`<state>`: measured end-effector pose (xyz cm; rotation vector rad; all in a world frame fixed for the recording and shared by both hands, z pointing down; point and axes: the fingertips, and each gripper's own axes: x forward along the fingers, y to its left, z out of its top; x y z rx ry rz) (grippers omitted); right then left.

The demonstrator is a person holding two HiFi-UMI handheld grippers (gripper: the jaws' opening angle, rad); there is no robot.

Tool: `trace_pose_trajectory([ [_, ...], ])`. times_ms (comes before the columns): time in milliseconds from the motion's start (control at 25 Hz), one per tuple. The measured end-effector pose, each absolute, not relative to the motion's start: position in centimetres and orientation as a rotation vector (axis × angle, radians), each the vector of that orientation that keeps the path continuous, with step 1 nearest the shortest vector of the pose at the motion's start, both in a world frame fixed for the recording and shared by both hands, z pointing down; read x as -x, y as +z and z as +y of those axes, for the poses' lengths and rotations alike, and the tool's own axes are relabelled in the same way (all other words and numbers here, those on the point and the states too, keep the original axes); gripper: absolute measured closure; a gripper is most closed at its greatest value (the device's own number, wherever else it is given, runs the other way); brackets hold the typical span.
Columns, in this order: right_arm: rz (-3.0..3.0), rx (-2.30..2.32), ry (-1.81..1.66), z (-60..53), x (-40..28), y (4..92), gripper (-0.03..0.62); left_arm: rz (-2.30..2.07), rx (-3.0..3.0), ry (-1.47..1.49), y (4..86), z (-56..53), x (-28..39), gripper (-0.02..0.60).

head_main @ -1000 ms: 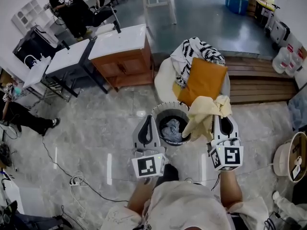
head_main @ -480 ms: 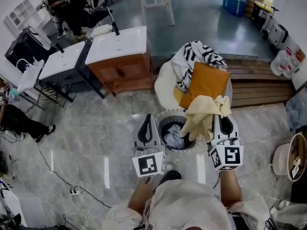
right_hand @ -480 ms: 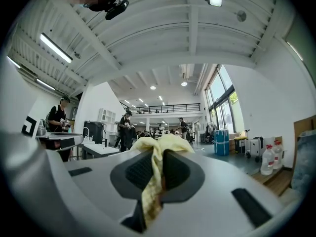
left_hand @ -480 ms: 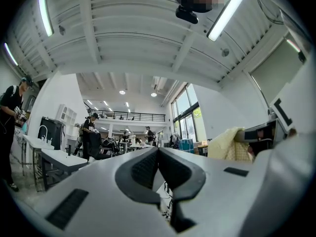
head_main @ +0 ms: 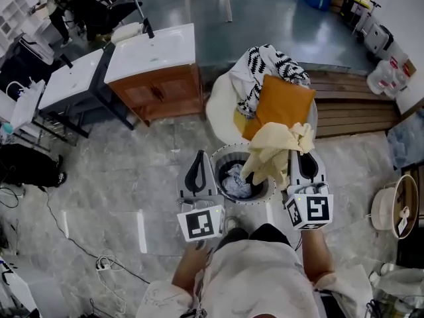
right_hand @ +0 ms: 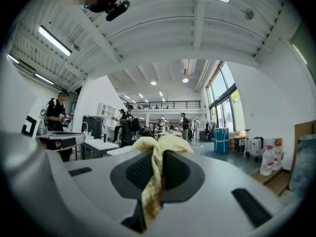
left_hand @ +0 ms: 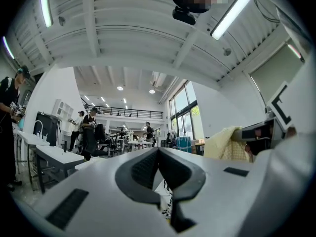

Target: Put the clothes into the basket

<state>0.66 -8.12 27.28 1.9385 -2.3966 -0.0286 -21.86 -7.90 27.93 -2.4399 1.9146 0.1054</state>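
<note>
Head view: both grippers are held level in front of me, with the basket (head_main: 216, 172) on the floor between them.

- Right gripper (head_main: 299, 156): jaws clamped on the yellow cloth (head_main: 271, 154). The right gripper view shows a fold pinched between the pads and the rest bunched above them. The grip looks sound.
- Left gripper (head_main: 197, 158): jaws together with nothing in them, just beside the basket's left rim. The left gripper view shows the pads meeting.
- Change over the last second: the floor and furniture have slid across the picture, so I have moved with both tools. The basket has kept its place between the grippers. The cloth's hanging end used to fall at the right rim. It now drapes further in, over the right part of the opening.
- Basket contents: a pale crumpled garment (head_main: 235, 177) already lies at the bottom.
- White chair (head_main: 218, 108) beyond the basket: it holds a black-and-white patterned garment (head_main: 265, 68) and an orange piece (head_main: 285, 105). I cannot tell whether the orange piece is clothing or a cushion.

Reading: the carry is nearly done. The cloth's top is held over the far right rim and its tail is over the mouth. I judge the next step is to shift a little further over the opening, then let the jaws part.

Risk: part of the cloth could catch on the rim or fall outside on the right.

At least one garment on the chair is left to fetch.
</note>
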Motion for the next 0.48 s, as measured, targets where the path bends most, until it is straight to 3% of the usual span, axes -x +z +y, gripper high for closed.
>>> trace_pose_trajectory([
  [480, -2.436, -1.800, 0.118, -14.0, -3.0, 33.7, 0.577, 1.978, 2.407, 0.060, 32.3, -12.5, 18.9, 0.578],
])
